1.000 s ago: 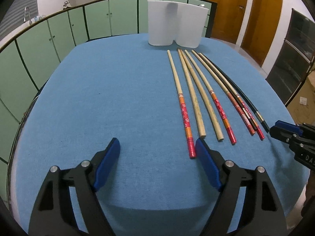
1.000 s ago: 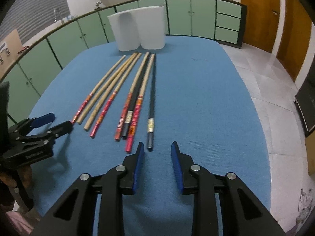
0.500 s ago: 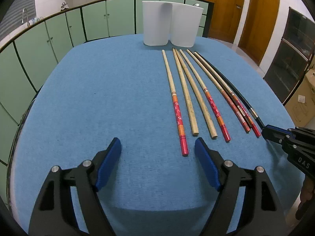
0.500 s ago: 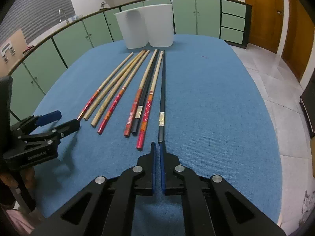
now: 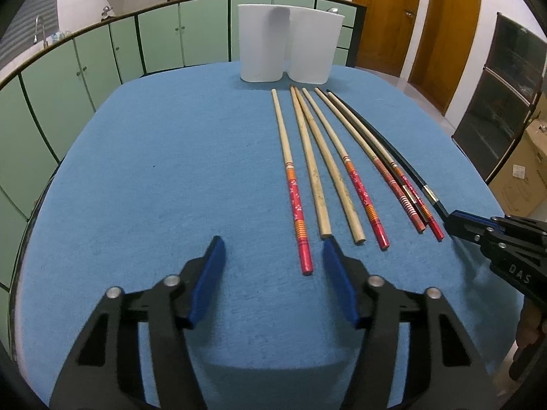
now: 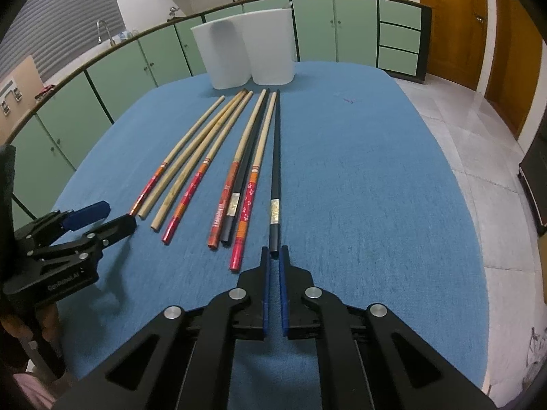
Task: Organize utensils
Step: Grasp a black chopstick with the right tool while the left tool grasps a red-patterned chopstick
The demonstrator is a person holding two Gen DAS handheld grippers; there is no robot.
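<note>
Between the blue-padded fingers of the right gripper (image 6: 274, 252) sits the near end of the rightmost black lacquered chopstick with a gold band (image 6: 275, 174), the jaws drawn together and pinching it. To that gripper's left lie the other long chopsticks in a loose fan on the blue cloth-covered table (image 6: 359, 177), some plain bamboo, some with red and orange patterned handles. Just ahead of the left gripper (image 5: 273, 251) lies the leftmost red-handled bamboo chopstick (image 5: 292, 184), its end between the half-open fingers, which have just been closing and do not touch it. Beyond the chopsticks' far tips stands a white plastic two-lobed holder (image 5: 289, 51).
</note>
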